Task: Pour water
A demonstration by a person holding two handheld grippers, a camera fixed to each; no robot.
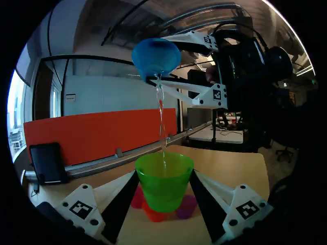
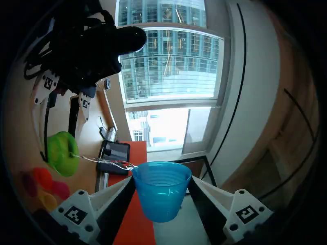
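— Left gripper [image 1: 163,175]?
— Pinching the green cup [image 1: 164,185] upright, bottom centre of frame, above the table [image 1: 229,163].
— Right gripper [image 2: 162,181]?
— Clamped on the blue cup [image 1: 156,57], tipped at top centre of left gripper view, pouring a thin stream of water [image 1: 160,110] into the green cup.

The translucent blue cup [image 1: 156,57] is tilted, high above the upright green cup [image 1: 164,181]. A thin stream of water [image 1: 160,114] falls from it into the green one.

we log | left gripper [image 1: 164,176]: white plastic fingers [image 1: 105,190], black pads [image 1: 120,204], square black-white markers [image 1: 80,209], screws [image 1: 94,222] | right gripper [image 2: 162,181]: alike
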